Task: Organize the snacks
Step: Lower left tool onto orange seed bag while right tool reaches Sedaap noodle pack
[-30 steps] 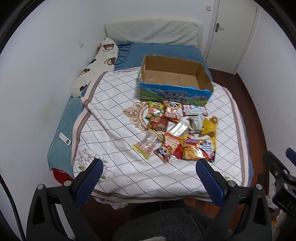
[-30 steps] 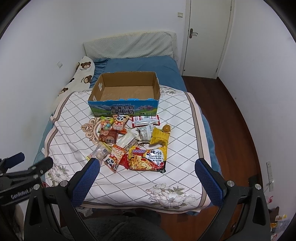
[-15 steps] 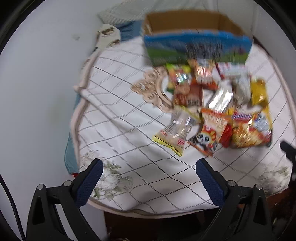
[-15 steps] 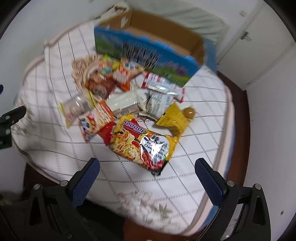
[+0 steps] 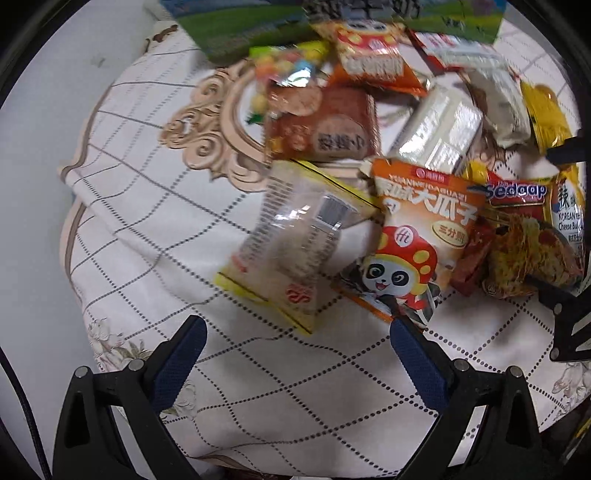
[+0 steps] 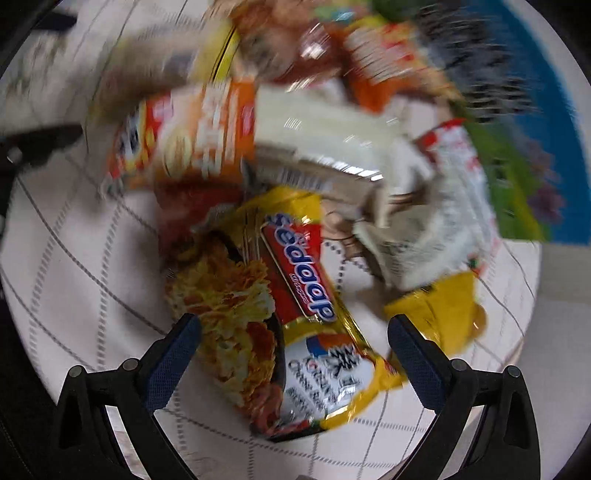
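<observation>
A pile of snack packets lies on the quilted bed cover (image 5: 155,236). In the left wrist view my left gripper (image 5: 295,334) is open and empty, just short of a clear yellow-edged packet (image 5: 295,236) and an orange panda packet (image 5: 413,243). In the right wrist view, which is blurred, my right gripper (image 6: 293,330) is open with the Sedaap noodle packet (image 6: 291,310) lying between its fingers, not clamped. The noodle packet also shows in the left wrist view (image 5: 524,236). The blue-and-green cardboard box (image 5: 258,26) stands behind the pile.
Other packets lie in the pile: brown (image 5: 325,125), silver-white (image 5: 439,133), yellow (image 6: 443,310), red-and-white (image 6: 458,177) and candy (image 5: 288,70). The right gripper's black body (image 5: 569,317) shows at the left view's right edge. The bed's near edge is below both grippers.
Both grippers have come down and forward from above the bed's foot to the snack pile. The right gripper now straddles the noodle packet. Both stay open.
</observation>
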